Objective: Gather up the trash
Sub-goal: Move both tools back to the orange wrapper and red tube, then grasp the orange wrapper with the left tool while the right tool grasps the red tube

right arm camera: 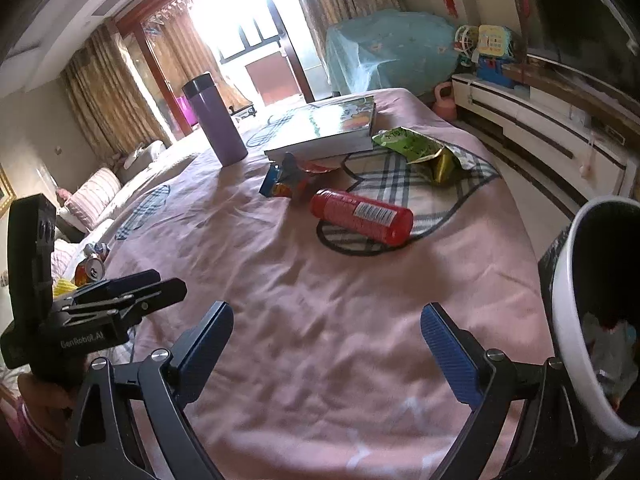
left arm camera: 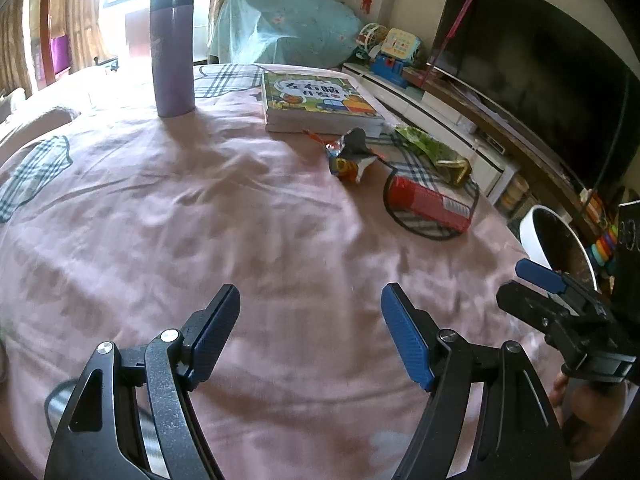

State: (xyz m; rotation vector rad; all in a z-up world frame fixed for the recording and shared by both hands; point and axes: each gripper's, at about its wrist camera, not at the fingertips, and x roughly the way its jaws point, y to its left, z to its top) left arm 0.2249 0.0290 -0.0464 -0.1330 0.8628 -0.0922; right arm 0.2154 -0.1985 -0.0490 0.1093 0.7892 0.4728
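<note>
I have both grippers hovering over the pink bedsheet, left gripper and right gripper each spread wide and holding nothing. Ahead lie the trash: a red bottle on its side, a crumpled wrapper and a green packet beside the book. The white bin stands at my right.

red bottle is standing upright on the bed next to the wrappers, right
Not quite: the red bottle is lying on its side, not upright, as the right wrist view shows. It is on the bed next to the wrappers.
</note>
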